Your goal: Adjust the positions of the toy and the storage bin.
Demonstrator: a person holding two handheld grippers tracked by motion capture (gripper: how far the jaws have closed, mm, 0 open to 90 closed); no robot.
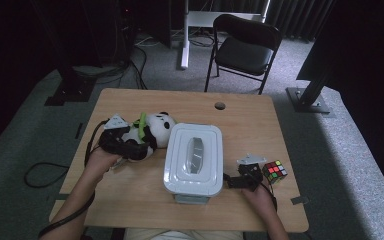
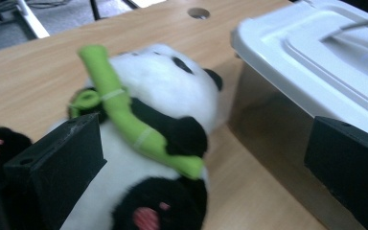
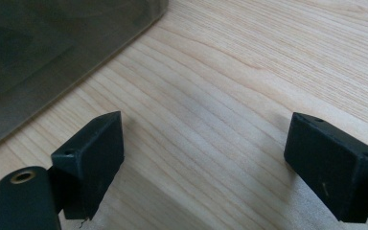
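A panda plush [image 1: 157,129] holding a green bamboo stick [image 1: 141,122] lies on the wooden table [image 1: 130,200], left of a white lidded box [image 1: 194,157]. My left gripper [image 1: 147,146] is at the panda's lower side and stands open. In the left gripper view its jaws are wide apart; the panda [image 2: 158,91] and bamboo [image 2: 124,115] lie between them, nearer the left jaw, and the box [image 2: 316,52] is beside the right jaw. My right gripper [image 1: 232,181] rests just right of the box, open over bare wood [image 3: 206,163], with the box's wall [image 3: 38,57] close by.
A Rubik's cube [image 1: 275,171] sits on the table right of my right hand. A cable hole [image 1: 220,106] is near the table's far edge. A black folding chair [image 1: 245,50] stands on the carpet beyond the table.
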